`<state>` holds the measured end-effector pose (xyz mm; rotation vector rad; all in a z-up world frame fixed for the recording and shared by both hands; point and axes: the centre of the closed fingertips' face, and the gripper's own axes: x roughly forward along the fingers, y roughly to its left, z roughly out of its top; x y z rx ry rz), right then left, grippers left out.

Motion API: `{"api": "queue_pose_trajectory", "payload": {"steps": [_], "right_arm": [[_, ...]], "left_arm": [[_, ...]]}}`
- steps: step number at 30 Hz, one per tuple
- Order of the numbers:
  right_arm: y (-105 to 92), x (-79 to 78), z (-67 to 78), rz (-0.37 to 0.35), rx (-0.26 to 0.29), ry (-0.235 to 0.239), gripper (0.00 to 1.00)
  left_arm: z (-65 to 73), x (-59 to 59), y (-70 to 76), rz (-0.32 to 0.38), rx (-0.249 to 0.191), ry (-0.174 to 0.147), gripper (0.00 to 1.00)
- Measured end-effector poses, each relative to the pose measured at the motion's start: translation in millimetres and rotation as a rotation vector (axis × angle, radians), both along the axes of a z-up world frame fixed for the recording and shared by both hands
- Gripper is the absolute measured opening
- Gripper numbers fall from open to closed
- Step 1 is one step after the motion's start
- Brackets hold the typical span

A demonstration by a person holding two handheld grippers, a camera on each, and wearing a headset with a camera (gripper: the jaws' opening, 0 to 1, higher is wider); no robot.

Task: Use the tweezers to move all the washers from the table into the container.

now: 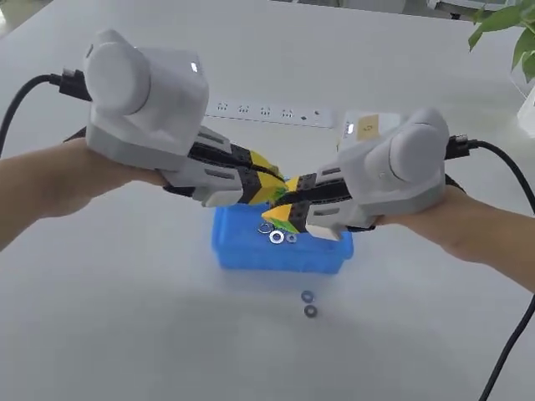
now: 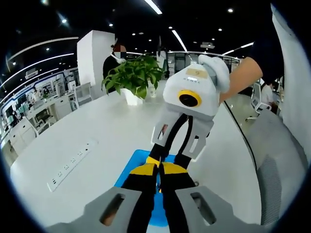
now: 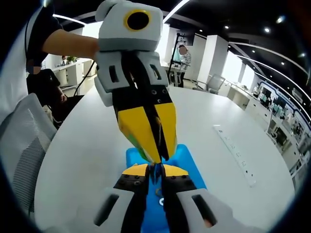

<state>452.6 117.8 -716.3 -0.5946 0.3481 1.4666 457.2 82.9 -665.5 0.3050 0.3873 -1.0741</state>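
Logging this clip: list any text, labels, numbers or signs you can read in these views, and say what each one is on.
No text reads clearly in any view.
The yellow sticker on top of the right gripper: a dark mark, too blurred to read.
The power strip on the table: no legible marking.
The blue container: no label seen.

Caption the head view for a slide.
Left gripper and right gripper meet above the blue container of washers; two washers lie on the table.
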Motion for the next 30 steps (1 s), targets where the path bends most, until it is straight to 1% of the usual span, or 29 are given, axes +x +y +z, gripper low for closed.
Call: {"api": "queue_pose_trajectory", "payload": {"steps": [1, 2, 6, 9, 11, 13, 15, 24, 26, 28, 30], "right_arm": [[0.0, 0.0, 0.1, 0.0, 0.0, 0.0, 0.11], [0.1, -0.2, 0.5, 0.0, 0.0, -0.002, 0.11], [0.1, -2.3, 1.8, 0.003, -0.001, -0.003, 0.12], [-1.2, -1.7, 3.9, -0.006, 0.01, 0.006, 0.12], [-2.6, -1.9, 4.8, -0.014, 0.012, 0.01, 0.13], [-4.0, -2.4, 4.9, -0.023, 0.012, 0.019, 0.16], [-5.3, -2.9, 5.0, -0.034, 0.012, 0.029, 0.21], [-13.1, -2.6, 6.1, -0.056, 0.008, 0.025, 0.27], [-15.5, -3.9, 9.5, -0.065, 0.02, 0.037, 0.27], [-18.4, -5.1, 12.4, -0.073, 0.027, 0.038, 0.27], [-21.9, -5.1, 14.1, -0.086, 0.032, 0.037, 0.3]], "left_arm": [[0.6, 0.1, -0.8, -0.008, 0.012, -0.009, 0.06], [0.8, -0.5, -1.9, -0.014, 0.015, -0.008, 0.06], [1.7, -1.6, -4.2, -0.035, 0.041, -0.024, 0.06], [4.9, -2.9, -6.4, -0.034, 0.036, -0.023, 0.06], [7.7, -2.6, -6.8, -0.032, 0.031, -0.03, 0.06], [9.5, -2.1, -6.9, -0.031, 0.031, -0.036, 0.06], [10.5, -2.5, -7.1, -0.032, 0.035, -0.039, 0.06], [16.0, -4.1, -7.4, -0.042, 0.057, -0.056, 0.06], [16.9, -4.4, -7.4, -0.045, 0.068, -0.062, 0.06], [18.5, -5.4, -8.3, -0.051, 0.069, -0.063, 0.06], [20.5, -6.3, -9.4, -0.056, 0.074, -0.069, 0.06]]}}
